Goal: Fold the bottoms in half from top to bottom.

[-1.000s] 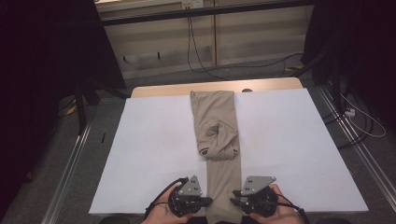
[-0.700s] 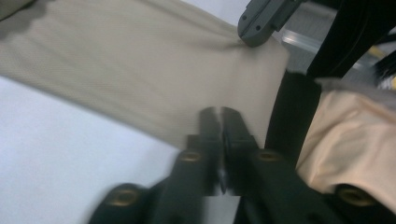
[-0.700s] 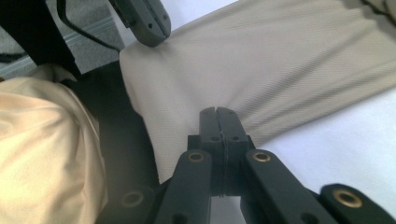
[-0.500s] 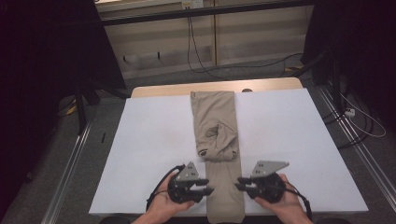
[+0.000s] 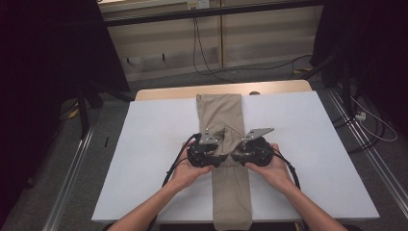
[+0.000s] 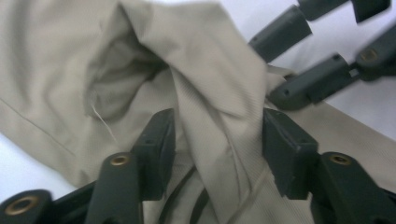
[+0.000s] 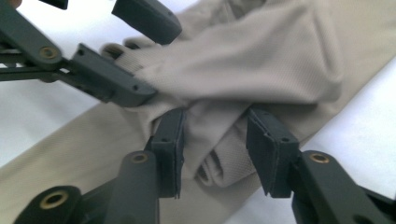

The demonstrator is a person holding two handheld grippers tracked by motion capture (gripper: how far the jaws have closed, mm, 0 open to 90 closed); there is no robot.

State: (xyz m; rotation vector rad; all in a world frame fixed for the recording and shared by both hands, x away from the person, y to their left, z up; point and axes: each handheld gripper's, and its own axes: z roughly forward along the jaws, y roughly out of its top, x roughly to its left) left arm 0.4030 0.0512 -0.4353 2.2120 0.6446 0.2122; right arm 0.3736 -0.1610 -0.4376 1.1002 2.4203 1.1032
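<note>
**Two grippers mid-fold on khaki trousers**

Table [image 5: 144, 144]: a white sheet covers it, with a wooden edge showing at the far side. Trousers [image 5: 230, 192]: a long narrow khaki strip lies down the middle of the table, from the far edge to the near edge, where the end hangs over. A bunched fold of cloth is raised at the middle of the strip, between the two tools. Left gripper [image 6: 218, 140]: jaws part-way apart and just been opening; a ridge of cloth stands between them, and the pads do not appear to press it. Right gripper [image 7: 215, 140]: jaws likewise part-way apart and just been opening, with a rolled fold of cloth lying loose in the gap.

Progress, as judged: the legs already lie stacked lengthwise, and the fold towards the middle looks just released. Left to do: smoothing the bunched part and further folds to shorten the strip. No brand, label or writing can be read.
</note>
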